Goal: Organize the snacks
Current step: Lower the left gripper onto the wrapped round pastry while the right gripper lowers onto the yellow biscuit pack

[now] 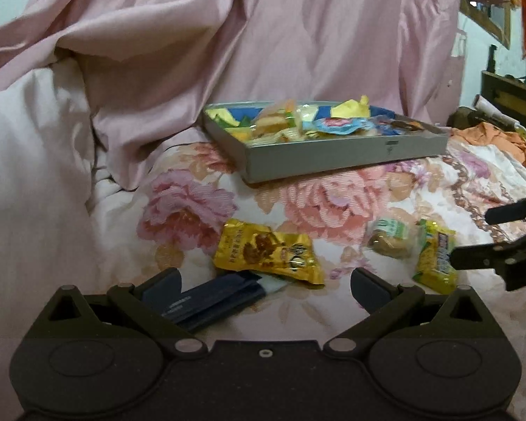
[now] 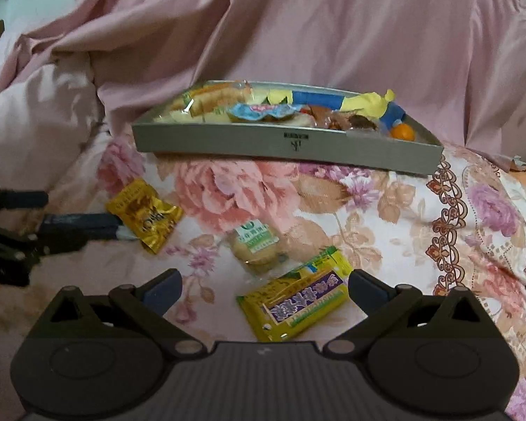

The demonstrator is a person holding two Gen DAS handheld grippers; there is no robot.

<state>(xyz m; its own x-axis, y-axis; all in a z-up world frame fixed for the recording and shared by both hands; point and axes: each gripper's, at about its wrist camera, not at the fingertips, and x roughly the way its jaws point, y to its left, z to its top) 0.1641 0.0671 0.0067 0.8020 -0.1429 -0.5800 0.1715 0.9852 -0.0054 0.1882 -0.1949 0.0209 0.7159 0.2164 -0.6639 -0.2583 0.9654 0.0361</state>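
Most snacks are already piled in the grey tray (image 2: 287, 147) on the bed, both grippers' fingers spread apart and empty, with the gold packet (image 1: 268, 251), biscuit pack (image 2: 257, 245), yellow bar (image 2: 296, 305) and dark blue packet (image 1: 210, 301) left loose.

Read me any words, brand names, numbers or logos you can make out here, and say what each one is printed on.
No text here can be read with confidence.
Gray box: a small dark logo mark on its front wall, too small to read.
Gold snack packet: dark characters, blurred.
Yellow-green snack packet: large characters on a purple band, too blurred to quote.
Clear cookie packet: green and white label, illegible.
Dark blue packet: a faint line of print, unreadable.
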